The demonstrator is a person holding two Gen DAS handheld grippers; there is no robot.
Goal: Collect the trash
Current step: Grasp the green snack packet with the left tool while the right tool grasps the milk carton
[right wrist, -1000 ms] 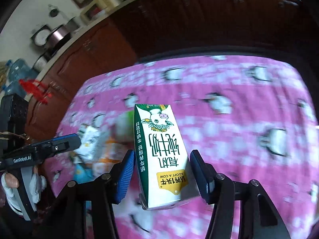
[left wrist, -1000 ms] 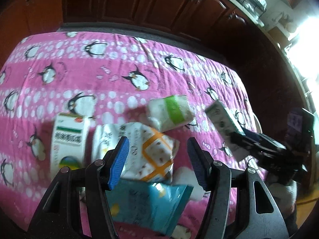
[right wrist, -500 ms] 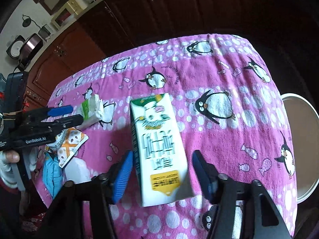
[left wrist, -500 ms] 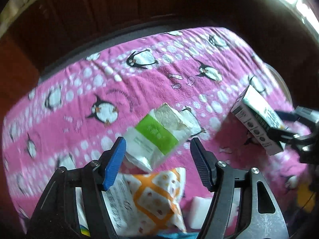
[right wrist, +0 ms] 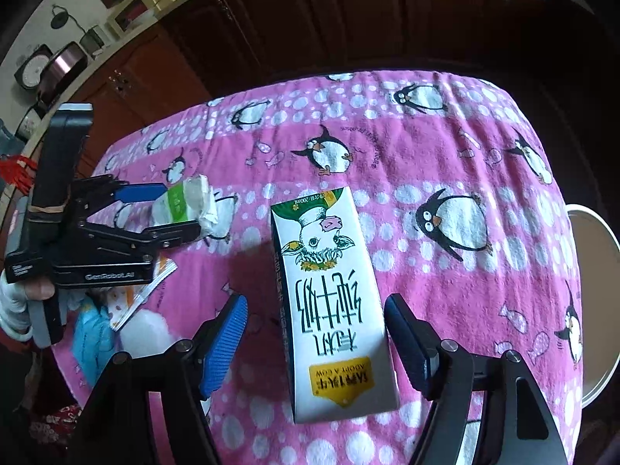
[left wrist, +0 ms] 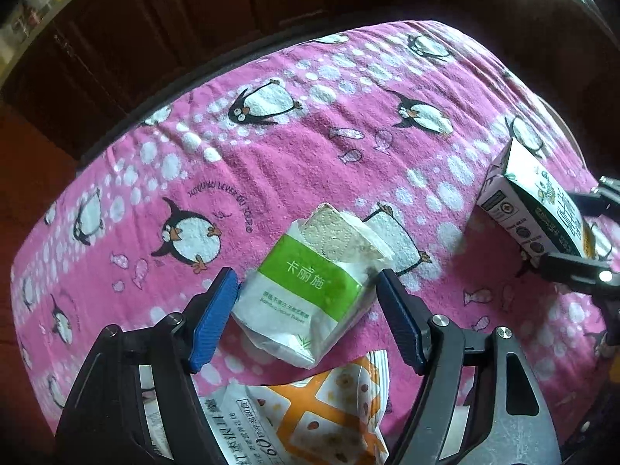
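Note:
A white and green tissue pack point(left wrist: 310, 290) lies on the pink penguin cloth between the open fingers of my left gripper point(left wrist: 306, 310); the fingers flank it without pressing. It also shows in the right wrist view point(right wrist: 182, 205). A white milk carton point(right wrist: 333, 302) with a cow picture sits between the fingers of my right gripper point(right wrist: 314, 333). The left pad stands clear of the carton and the right pad is at its edge. The carton also shows in the left wrist view point(left wrist: 538, 209).
An orange and white snack bag point(left wrist: 310, 418) lies under the left gripper. A blue wrapper point(right wrist: 93, 333) and a white lump point(right wrist: 147, 329) lie at the cloth's left edge. A white bin rim point(right wrist: 593, 310) stands at the table's right side. Dark cabinets stand behind.
My left gripper has moved forward from the snack bag to around the tissue pack. My right gripper with the carton has swung right, toward the bin side.

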